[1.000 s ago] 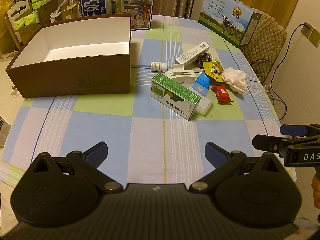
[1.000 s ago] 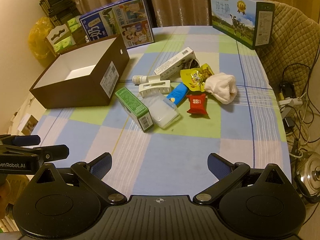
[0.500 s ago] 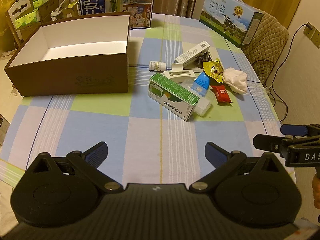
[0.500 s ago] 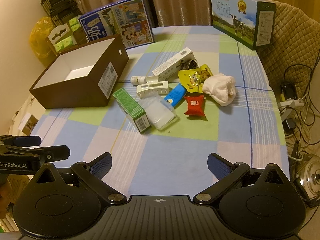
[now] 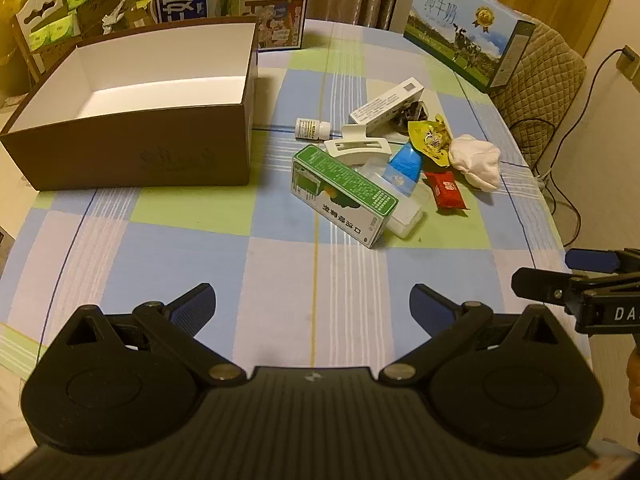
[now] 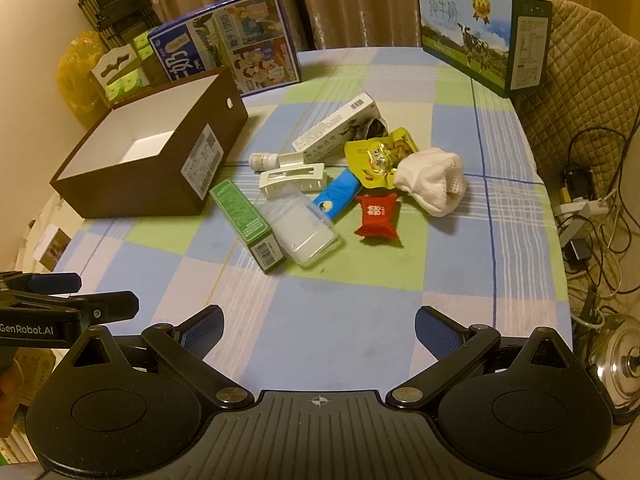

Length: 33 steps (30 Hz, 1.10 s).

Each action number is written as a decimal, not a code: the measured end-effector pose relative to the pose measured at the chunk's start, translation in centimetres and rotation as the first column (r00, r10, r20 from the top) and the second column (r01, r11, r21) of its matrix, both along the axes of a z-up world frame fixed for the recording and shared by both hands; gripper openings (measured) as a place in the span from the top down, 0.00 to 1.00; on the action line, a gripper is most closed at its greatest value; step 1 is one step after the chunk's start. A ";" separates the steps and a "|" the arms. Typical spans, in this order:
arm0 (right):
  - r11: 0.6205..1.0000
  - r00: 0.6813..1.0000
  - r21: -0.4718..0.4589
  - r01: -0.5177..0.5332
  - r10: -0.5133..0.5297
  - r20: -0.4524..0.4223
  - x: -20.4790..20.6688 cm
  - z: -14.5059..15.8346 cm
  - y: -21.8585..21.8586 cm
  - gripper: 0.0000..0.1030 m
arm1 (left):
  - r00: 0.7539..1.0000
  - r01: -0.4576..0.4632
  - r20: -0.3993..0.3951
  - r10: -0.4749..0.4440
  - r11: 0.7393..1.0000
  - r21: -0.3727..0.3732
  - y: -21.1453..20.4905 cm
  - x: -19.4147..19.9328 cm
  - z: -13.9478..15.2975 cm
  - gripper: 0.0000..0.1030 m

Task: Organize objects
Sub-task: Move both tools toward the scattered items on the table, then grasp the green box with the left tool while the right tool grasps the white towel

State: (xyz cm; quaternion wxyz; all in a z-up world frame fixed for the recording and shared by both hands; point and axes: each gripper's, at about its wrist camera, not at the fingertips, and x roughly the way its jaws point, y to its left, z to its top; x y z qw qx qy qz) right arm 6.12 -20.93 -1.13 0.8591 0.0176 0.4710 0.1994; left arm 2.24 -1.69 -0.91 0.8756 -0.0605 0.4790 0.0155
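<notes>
The bench [image 5: 180, 264] is covered by a cloth checked in blue, green and pale lilac. On its left part stands a brown box [image 5: 132, 160] with a white inside, open at the top and with nothing in it. Two printed cartons stand at the far edge: a blue one [image 6: 228, 56] right behind the brown box and a milk carton with a cow picture [image 6: 480, 28] at the far right corner, next to a quilted chair back [image 6: 580, 80].

The small things lie in one loose heap near the middle of the bench, to the right of the brown box and apart from it. Nearest the grippers is a green box [image 5: 344, 194] lying on its side, touching a clear plastic case [image 6: 300, 228] just beside it. Behind those lie a white hair clip [image 5: 356, 146], a long white box [image 5: 386, 106] and a little white bottle [image 5: 312, 128] on its side. A blue packet [image 6: 336, 194] lies between the clip and a red sachet [image 6: 378, 216]. A yellow foil packet [image 6: 380, 156] touches a bunched white cloth [image 5: 478, 160] at the right end of the heap.

The left gripper [image 5: 312, 308] hangs over the near part of the bench, its jaws spread wide with nothing between them. The right gripper [image 6: 318, 328] is held the same way, jaws wide apart and empty, well short of the heap. Each gripper shows at the edge of the other's view.
</notes>
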 end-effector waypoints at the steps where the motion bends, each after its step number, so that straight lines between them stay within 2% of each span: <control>1: 1.000 1.000 -0.003 0.003 -0.003 0.002 0.2 -0.1 -0.1 0.03 | 1.000 -0.002 -0.004 0.002 1.000 -0.001 -0.1 0.2 -0.1 0.01; 13: 0.999 0.999 -0.017 0.041 -0.040 0.008 2.8 -1.0 -2.0 0.03 | 0.998 -0.016 -0.065 0.015 1.000 -0.020 -1.1 4.1 -2.1 0.01; 20: 0.994 0.994 -0.023 0.106 -0.105 0.014 4.5 -1.5 -4.1 0.03 | 0.995 -0.054 -0.086 0.049 0.997 -0.055 -1.5 7.5 -3.9 0.01; 29: 0.979 0.980 -0.040 0.200 -0.199 0.022 6.6 -1.9 -7.3 0.03 | 0.992 -0.108 -0.071 0.104 0.992 -0.070 -1.9 11.9 -5.3 0.01; 33: 0.975 0.976 -0.043 0.219 -0.219 0.009 7.1 -2.3 -8.0 0.03 | 0.990 -0.125 -0.072 0.121 0.991 -0.054 -2.1 14.0 -6.3 0.04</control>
